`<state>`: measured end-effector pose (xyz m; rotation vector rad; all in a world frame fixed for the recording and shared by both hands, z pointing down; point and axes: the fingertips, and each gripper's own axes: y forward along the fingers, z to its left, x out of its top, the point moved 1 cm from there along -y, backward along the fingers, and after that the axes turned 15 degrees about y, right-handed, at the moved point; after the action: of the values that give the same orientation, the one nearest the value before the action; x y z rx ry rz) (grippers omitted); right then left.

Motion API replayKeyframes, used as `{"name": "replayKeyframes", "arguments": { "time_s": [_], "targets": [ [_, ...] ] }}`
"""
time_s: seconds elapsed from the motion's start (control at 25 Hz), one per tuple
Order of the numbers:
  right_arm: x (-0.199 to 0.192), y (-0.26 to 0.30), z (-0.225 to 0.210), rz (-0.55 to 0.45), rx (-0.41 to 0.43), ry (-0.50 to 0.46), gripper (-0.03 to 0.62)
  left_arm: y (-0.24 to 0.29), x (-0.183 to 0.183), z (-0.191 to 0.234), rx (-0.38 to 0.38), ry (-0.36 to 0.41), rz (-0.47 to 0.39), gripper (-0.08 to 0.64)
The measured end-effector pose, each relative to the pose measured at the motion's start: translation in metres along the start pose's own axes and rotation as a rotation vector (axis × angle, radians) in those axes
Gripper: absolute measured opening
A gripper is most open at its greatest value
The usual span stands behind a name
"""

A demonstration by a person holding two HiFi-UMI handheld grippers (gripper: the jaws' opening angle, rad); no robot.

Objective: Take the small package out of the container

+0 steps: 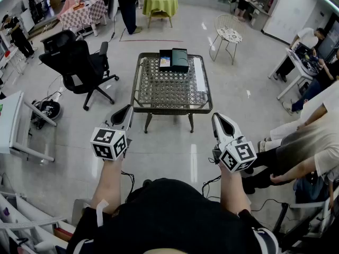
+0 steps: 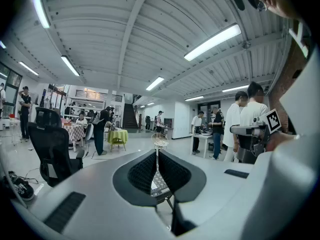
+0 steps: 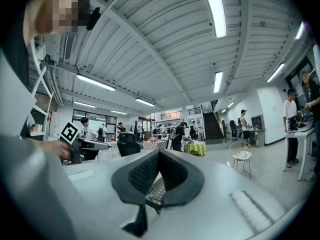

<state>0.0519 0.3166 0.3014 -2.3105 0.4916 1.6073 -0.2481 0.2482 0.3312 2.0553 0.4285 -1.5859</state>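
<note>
Ahead of me stands the table (image 1: 171,110), with the container (image 1: 180,60) on its far edge, about midway along. An office chair (image 1: 79,65) sits left of the table and a wire chair (image 1: 228,35) beyond its far right corner. The left gripper (image 1: 128,108) and right gripper (image 1: 216,116) are on the table's near side.

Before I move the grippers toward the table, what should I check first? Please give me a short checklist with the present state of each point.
1. Left gripper empty: ok, jaws together, nothing between them.
2. Right gripper empty: ok, jaws together, nothing held.
3. Jaws ready to grasp: not ok, both are shut.
4. Container in view: ok, at the far edge of the table.
5. Sight of the small package: cannot tell; a light item shows at the container's left side, too small to identify.
6. Grippers over the table: not ok, both are short of its near edge.
</note>
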Motion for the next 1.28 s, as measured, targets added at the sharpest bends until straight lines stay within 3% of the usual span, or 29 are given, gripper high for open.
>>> {"name": "replayKeyframes", "arguments": {
  "time_s": [0.36,0.84,1.28],
  "targets": [
    [0.0,-0.02,-0.015,-0.012,-0.013,0.017,0.008,0.012,0.005,-0.02,-0.009,0.006,0.0,0.018],
    [-0.001,-0.083,-0.056,-0.02,-0.044,0.047,0.008,0.042,0.022,-0.099,-0.042,0.046,-0.003,0.014],
    [-0.032,-0.105,-0.08,0.023,-0.022,0.155,0.009,0.045,0.018,-0.131,-0.03,0.063,0.026,0.012]
  ]
}}
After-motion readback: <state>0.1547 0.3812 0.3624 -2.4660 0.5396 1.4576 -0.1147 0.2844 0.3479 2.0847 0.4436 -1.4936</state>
